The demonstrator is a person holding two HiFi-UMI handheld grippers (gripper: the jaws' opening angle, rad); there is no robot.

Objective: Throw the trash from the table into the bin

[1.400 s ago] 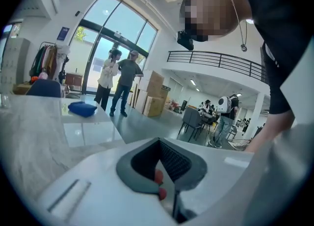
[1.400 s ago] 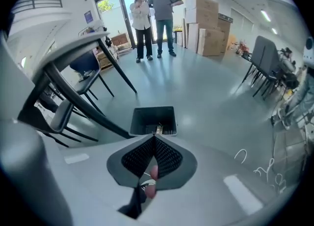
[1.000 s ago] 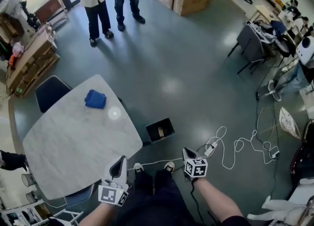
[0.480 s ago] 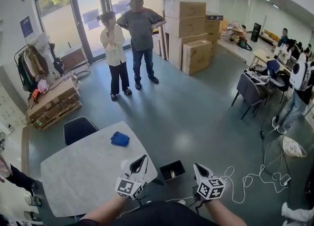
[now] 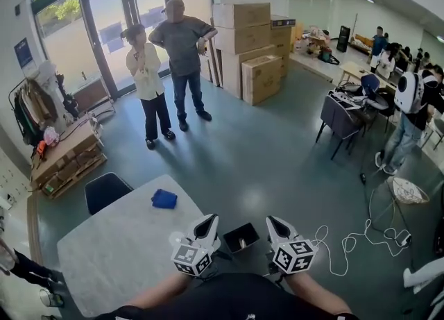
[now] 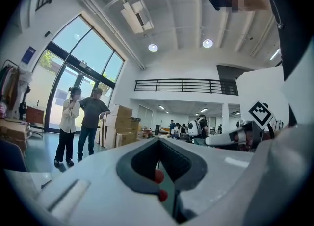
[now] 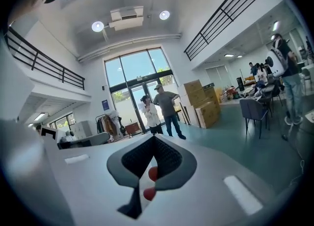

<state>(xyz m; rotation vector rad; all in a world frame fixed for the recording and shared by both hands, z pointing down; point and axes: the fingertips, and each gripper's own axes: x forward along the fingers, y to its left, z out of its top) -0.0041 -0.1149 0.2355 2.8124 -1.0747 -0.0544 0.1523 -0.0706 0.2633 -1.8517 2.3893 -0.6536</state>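
A white table (image 5: 118, 256) stands at the lower left of the head view, with a blue cloth (image 5: 164, 199) lying near its far corner. A small black bin (image 5: 241, 237) sits on the floor just right of the table, something pale inside it. My left gripper (image 5: 205, 226) hovers over the table's right corner, beside the bin. On the bin's other side my right gripper (image 5: 277, 228) hangs over the floor. Both point forward with jaws together and nothing between them, as the left gripper view (image 6: 158, 142) and the right gripper view (image 7: 153, 139) also show.
Two people (image 5: 166, 69) stand by the glass doors. Cardboard boxes (image 5: 246, 37) are stacked behind them. A dark chair (image 5: 104, 190) is tucked at the table's far side. A white cable (image 5: 340, 242) snakes over the floor at the right, near another chair (image 5: 340, 119).
The head view has swung up from the floor toward the room. Both grippers have risen and now sit close on either side of the bin.
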